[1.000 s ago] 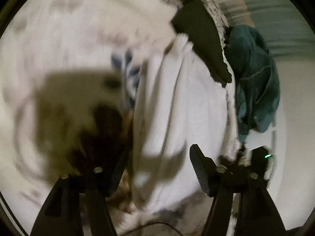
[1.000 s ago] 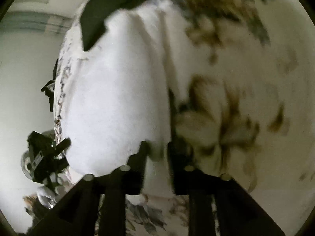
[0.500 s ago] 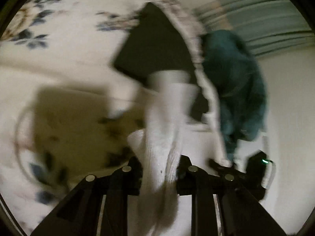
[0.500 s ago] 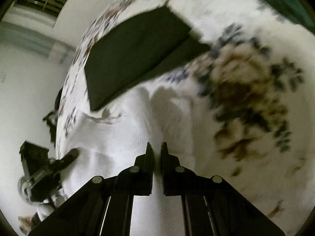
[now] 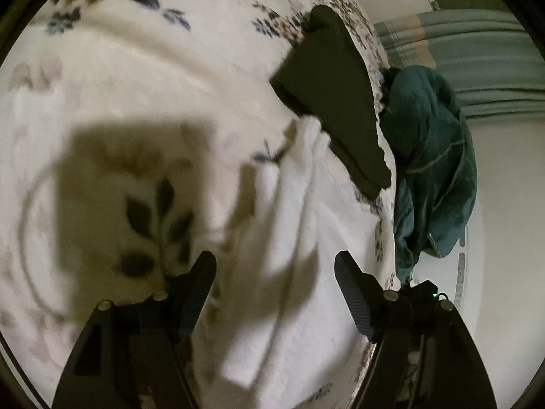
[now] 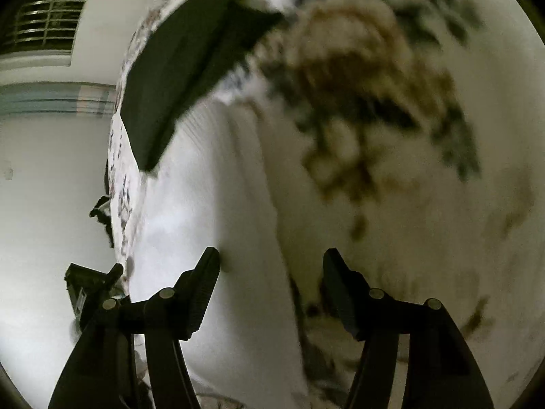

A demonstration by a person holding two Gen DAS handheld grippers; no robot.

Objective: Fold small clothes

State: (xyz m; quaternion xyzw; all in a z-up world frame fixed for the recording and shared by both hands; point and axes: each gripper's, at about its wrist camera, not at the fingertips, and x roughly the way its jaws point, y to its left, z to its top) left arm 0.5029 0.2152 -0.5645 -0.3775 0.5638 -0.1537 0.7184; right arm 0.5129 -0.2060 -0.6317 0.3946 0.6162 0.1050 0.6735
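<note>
A white garment point(image 5: 293, 238) lies in a long folded strip on the floral bedspread point(image 5: 143, 78). It also shows in the right wrist view point(image 6: 218, 204). My left gripper point(image 5: 274, 266) is open and empty just above the garment's near end. My right gripper point(image 6: 270, 266) is open and empty over the garment's right edge. A folded dark green garment point(image 5: 333, 102) lies beyond the white one, touching its far end, also in the right wrist view point(image 6: 184, 75).
A crumpled teal garment point(image 5: 432, 167) hangs at the bed's right edge. The bed edge runs close on the right in the left wrist view. A dark stand or device point(image 6: 88, 289) sits on the floor left of the bed. A window point(image 6: 47, 17) is on the wall.
Both grippers were shut on the white garment half a second ago. Both have opened and let it go, and it now lies on the bed.
</note>
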